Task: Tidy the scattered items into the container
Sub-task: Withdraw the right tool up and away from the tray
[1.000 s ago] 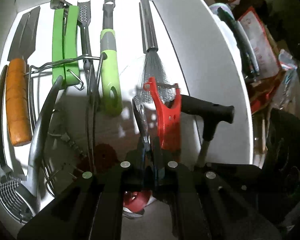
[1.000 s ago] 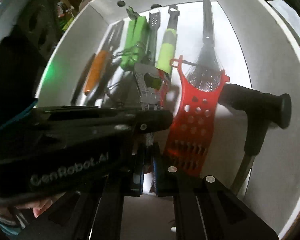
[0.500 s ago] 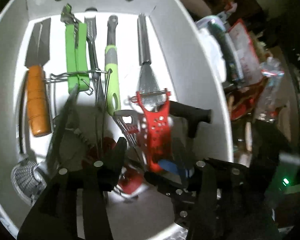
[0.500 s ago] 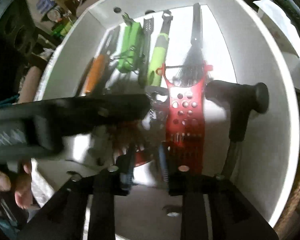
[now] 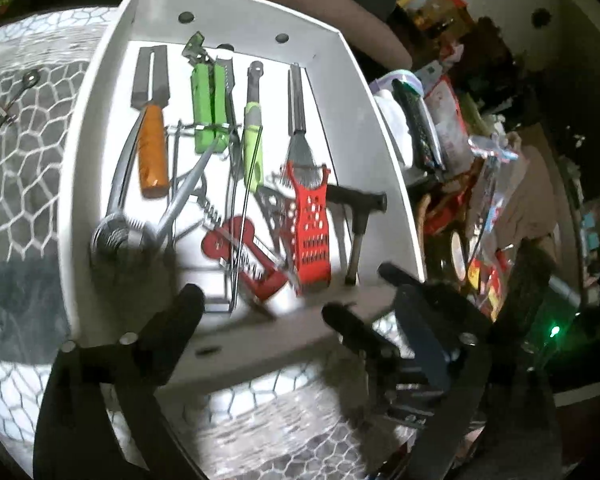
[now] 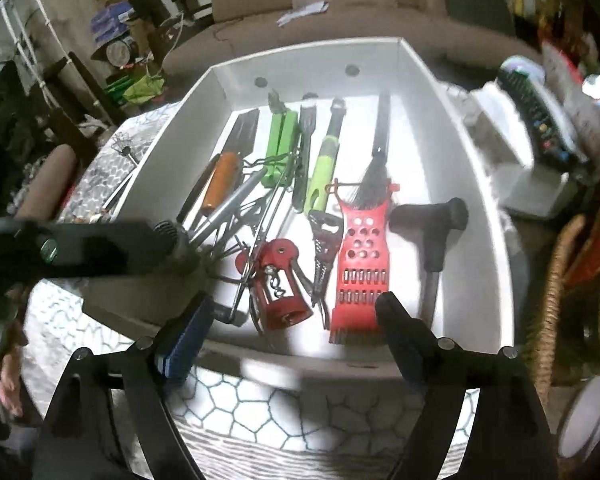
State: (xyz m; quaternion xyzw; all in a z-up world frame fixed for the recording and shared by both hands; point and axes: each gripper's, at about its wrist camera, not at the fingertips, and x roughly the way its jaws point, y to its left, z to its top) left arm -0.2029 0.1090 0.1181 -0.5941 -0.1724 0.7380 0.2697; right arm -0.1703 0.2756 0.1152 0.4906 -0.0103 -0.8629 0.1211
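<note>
White container (image 6: 492, 240), centre of frame: red grater (image 6: 360, 264) and red corkscrew (image 6: 280, 284) lie inside beside the other utensils, evidently deposited; left gripper (image 5: 260, 316) and right gripper (image 6: 296, 320), jaws just opened wide, hold nothing above its near rim

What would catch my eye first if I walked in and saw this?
Probably the white box crammed with kitchen tools, sitting on a honeycomb-patterned cloth. The bright reds stand out near its front: a red grater lying flat right of centre and a red corkscrew beside it, with green-handled tools further back. Two black grippers, the left gripper and the right gripper, hang over the near edge, jaws wide and empty.
</note>
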